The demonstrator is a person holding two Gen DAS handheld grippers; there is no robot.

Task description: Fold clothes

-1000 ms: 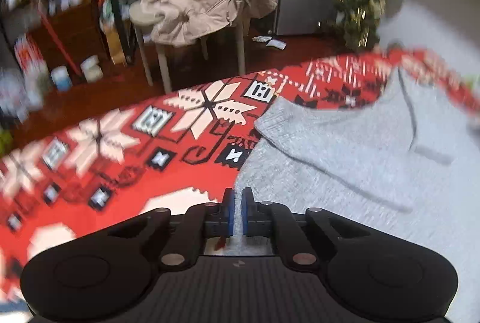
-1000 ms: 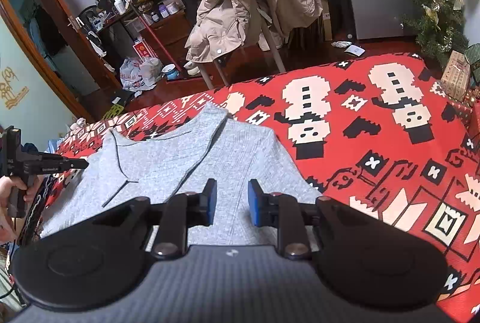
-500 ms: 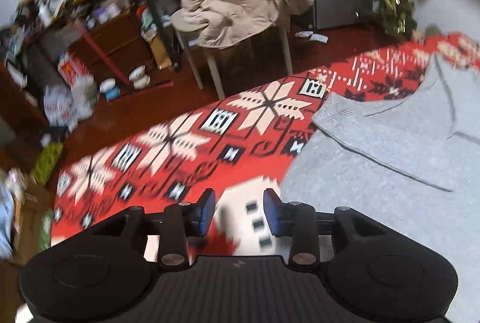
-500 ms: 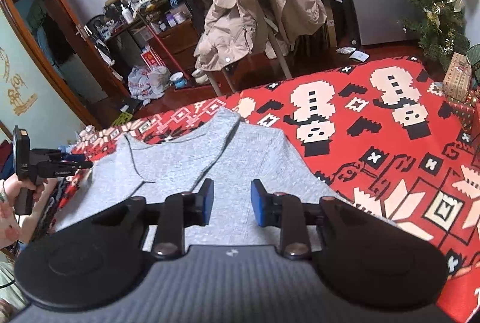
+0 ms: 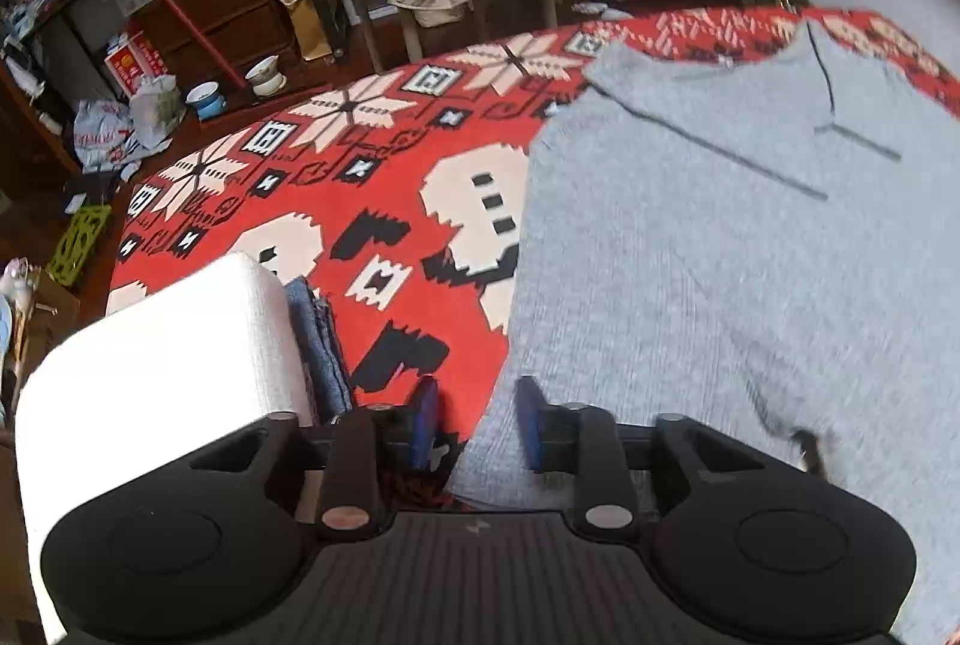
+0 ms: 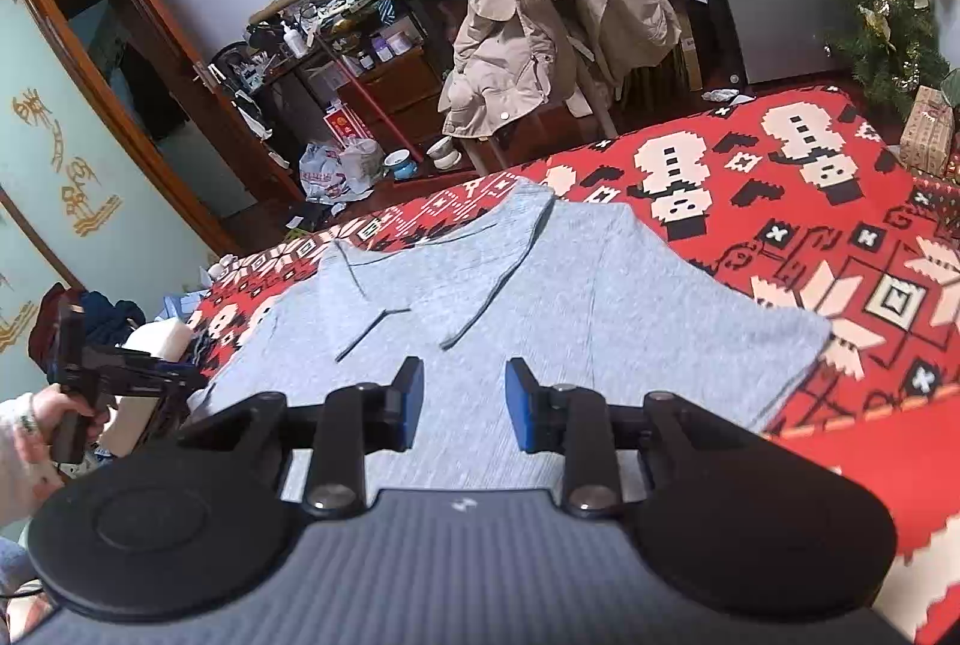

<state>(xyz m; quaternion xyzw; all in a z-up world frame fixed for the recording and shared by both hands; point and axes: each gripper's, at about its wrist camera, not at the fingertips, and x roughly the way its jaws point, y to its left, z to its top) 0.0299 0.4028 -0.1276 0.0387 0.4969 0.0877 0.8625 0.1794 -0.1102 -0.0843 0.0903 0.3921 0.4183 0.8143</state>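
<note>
Since one second earlier, the left gripper (image 5: 474, 423) has gone from pressed together to spread wide and has drawn back toward the near edge of the grey sweater (image 5: 750, 255); the right gripper (image 6: 462, 405) has widened slightly. Both hold nothing. The sweater lies flat on the red patterned blanket (image 5: 372, 201), its left hem edge just ahead of the left gripper and its body directly ahead of and beneath the right gripper. To the left gripper's left sits a folded white garment (image 5: 162, 363) with blue fabric (image 5: 318, 345) beside it. Beyond the blanket stands a chair draped with a beige coat (image 6: 540, 15).
</note>
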